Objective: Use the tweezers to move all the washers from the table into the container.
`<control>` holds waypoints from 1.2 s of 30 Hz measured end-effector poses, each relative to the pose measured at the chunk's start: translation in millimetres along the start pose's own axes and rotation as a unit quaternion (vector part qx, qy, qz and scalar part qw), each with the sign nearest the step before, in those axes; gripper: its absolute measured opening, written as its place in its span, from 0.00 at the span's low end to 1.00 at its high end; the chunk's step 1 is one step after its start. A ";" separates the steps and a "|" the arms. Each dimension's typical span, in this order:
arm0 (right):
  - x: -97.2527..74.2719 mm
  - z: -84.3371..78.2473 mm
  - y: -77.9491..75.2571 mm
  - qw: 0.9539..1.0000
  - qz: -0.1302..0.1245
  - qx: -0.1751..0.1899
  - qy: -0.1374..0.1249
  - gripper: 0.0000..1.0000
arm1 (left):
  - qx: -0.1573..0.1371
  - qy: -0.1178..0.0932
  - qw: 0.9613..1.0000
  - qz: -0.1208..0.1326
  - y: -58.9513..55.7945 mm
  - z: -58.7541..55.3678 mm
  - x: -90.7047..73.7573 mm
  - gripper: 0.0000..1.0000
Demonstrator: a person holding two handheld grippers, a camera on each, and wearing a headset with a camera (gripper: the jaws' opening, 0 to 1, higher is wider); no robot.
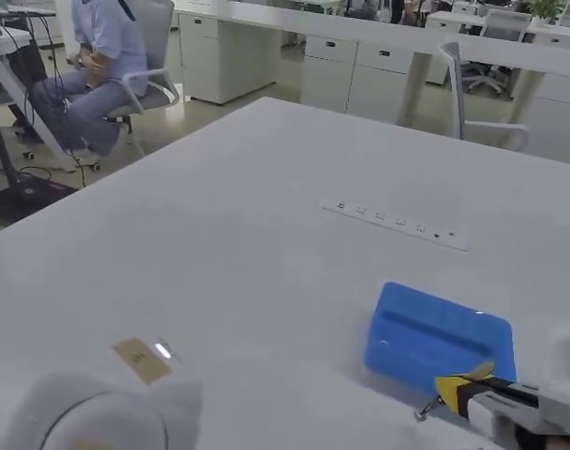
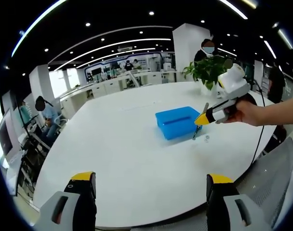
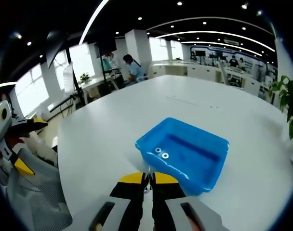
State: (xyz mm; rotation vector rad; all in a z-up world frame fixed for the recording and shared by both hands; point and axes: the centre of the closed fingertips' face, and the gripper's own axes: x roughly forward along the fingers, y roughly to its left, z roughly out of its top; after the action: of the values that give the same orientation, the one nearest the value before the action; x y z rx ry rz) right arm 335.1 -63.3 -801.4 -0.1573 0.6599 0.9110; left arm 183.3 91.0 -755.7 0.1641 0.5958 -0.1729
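Note:
A blue container [image 1: 440, 337] [image 2: 178, 121] [image 3: 185, 151] sits on the white table [image 1: 247, 234]. Two washers [image 3: 161, 153] lie inside it near the rim closest to me. One small washer [image 2: 206, 138] rests on the table just beside the container. My right gripper [image 3: 147, 180] [image 1: 463, 386] [image 2: 206, 118] is shut on thin tweezers [image 3: 147, 169] [image 2: 198, 126], whose tips point down at the table by the container's near edge. My left gripper [image 2: 151, 180] is open with nothing between its jaws, well back from the container.
A power strip [image 1: 393, 223] lies on the table beyond the container. A tan label [image 1: 142, 359] lies near the table's front left. A person sits on a chair [image 1: 140, 89] past the far left edge. A potted plant [image 2: 209, 72] stands behind the right gripper.

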 end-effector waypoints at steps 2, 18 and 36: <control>-1.8 3.2 1.0 1.000 0.004 0.000 -0.002 0.01 | 0.003 -0.001 1.000 -0.003 -0.9 0.6 0.4 0.97; -12.8 52.1 -6.6 0.998 -0.008 -0.014 -0.054 0.02 | 0.003 0.005 1.000 -0.014 -3.7 -1.8 1.0 0.97; 19.8 51.9 -26.6 0.999 -0.026 -0.034 -0.028 0.02 | 0.015 0.005 1.000 -0.016 -6.2 -3.1 2.0 0.97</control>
State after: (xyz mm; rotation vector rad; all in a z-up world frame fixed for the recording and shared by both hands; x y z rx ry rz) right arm 388.2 -45.7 -775.7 -0.2079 0.5702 0.8862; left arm 181.9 85.3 -760.0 0.1858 0.6069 -0.2116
